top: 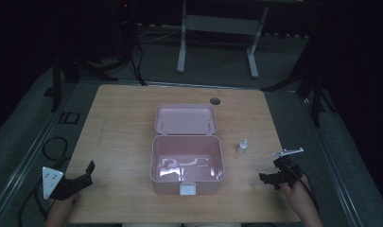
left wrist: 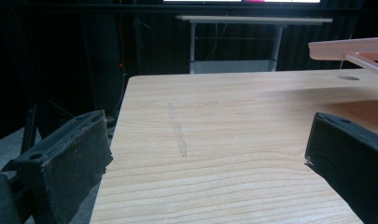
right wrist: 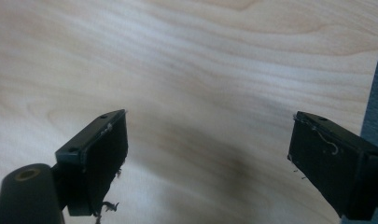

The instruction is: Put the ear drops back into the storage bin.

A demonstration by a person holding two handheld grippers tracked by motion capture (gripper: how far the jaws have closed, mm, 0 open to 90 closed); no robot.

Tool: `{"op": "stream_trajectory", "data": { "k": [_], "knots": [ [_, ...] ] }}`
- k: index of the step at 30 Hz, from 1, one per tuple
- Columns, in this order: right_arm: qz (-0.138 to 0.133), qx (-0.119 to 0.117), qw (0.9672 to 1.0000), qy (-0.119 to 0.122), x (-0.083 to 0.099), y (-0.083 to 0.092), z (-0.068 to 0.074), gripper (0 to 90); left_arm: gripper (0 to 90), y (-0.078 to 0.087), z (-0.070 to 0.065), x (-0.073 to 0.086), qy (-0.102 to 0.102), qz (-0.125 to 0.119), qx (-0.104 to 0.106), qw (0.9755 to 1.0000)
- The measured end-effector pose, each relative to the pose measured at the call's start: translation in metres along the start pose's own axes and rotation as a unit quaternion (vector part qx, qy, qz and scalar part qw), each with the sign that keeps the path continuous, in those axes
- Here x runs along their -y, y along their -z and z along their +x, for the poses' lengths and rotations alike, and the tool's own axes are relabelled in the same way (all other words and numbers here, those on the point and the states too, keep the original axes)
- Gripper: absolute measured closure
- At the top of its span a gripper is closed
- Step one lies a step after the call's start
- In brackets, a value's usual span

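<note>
An open pink plastic box (top: 187,165) stands at the table's middle, with its lid (top: 185,118) folded back flat behind it. Pale shapes or glints lie on its floor; I cannot tell which. A small white bottle (top: 242,147) stands upright just right of the box. My left gripper (top: 87,174) rests near the front left corner, open, and nothing lies between its jaws in the left gripper view (left wrist: 207,140). My right gripper (top: 267,178) hovers at the front right, a little nearer than the bottle. It is open over bare wood (right wrist: 210,140).
The wooden table (top: 123,127) has a round cable hole (top: 214,100) at the back. The pink lid's edge (left wrist: 350,49) juts in at the upper right of the left gripper view. The table's right edge (right wrist: 375,93) runs close beside the right gripper. Cables (top: 54,146) lie on the floor to the left.
</note>
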State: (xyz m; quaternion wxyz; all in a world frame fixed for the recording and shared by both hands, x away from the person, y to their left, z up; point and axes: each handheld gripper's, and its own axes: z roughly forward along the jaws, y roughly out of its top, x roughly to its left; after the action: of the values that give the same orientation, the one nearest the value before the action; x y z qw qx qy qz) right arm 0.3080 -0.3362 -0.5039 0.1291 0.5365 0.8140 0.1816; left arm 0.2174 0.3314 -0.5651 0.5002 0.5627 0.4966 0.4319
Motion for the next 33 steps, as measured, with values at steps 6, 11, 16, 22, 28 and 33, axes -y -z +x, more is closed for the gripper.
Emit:
{"op": "stream_trajectory", "data": {
  "k": [6, 11, 16, 22, 28, 33],
  "knots": [
    [0.057, -0.019, 0.998, 0.018, -0.003, 0.004, 0.0, 11.6, 0.4, 0.0, 0.0, 0.0, 0.0, 0.0, 0.0, 1.0],
    [0.111, -0.043, 0.9924, 0.03, -0.003, 0.005, 0.0, 13.0, 0.4, 0.0, 0.0, 0.0, 0.001, 0.0, 0.0, 1.0],
    [0.181, -0.053, 0.9804, 0.058, 0.001, 0.005, 0.003, 13.8, 0.4, 0.0, 0.0, 0.0, 0.0, 0.0, -0.001, 1.0],
    [0.212, -0.052, 0.9737, 0.064, 0.0, 0.01, 0.002, 14.6, 0.4, 0.0, 0.0, 0.0, 0.001, 0.0, 0.0, 1.0],
    [0.201, -0.076, 0.975, 0.054, -0.007, 0.007, -0.006, 12.1, 0.4, 0.0, 0.0, 0.0, 0.001, 0.001, 0.001, 1.0],
    [0.226, -0.072, 0.9689, 0.07, -0.013, -0.005, -0.008, 11.4, 0.4, 0.0, 0.0, 0.0, 0.002, 0.001, 0.001, 1.0]
  ]
}}
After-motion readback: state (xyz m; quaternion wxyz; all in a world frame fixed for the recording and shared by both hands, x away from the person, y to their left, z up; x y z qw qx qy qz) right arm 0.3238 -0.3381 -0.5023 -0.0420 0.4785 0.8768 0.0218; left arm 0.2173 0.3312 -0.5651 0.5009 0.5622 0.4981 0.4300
